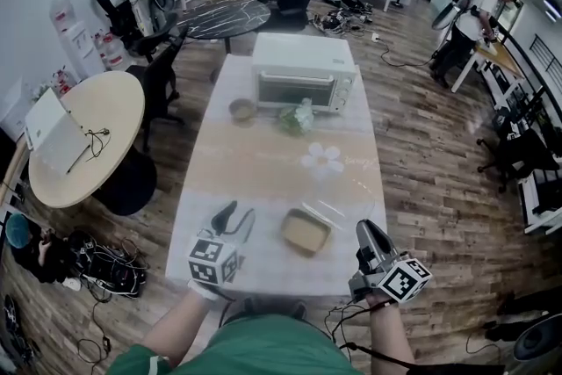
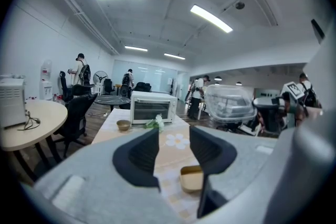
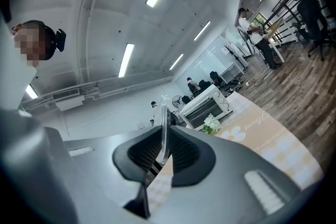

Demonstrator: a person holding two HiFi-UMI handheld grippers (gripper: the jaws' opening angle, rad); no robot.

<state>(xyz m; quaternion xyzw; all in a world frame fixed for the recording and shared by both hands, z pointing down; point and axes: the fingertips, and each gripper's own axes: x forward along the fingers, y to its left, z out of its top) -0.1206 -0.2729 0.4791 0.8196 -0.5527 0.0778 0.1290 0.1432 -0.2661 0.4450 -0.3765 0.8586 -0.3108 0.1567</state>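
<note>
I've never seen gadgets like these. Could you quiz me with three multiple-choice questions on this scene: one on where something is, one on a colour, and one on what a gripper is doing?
1. Where does the oven stand?
A) at the far end of the table
B) on the floor
C) on a chair

2. What colour is the open box?
A) red
B) tan
C) blue

3. How do the right gripper jaws stand?
A) wide apart and empty
B) shut on a clear lid
C) shut on a spoon

Answers:
1 A: the head view shows it at the table's far end.
2 B: its inside shows tan.
3 B: the right gripper view shows the jaws closed on the lid's thin edge.
</note>
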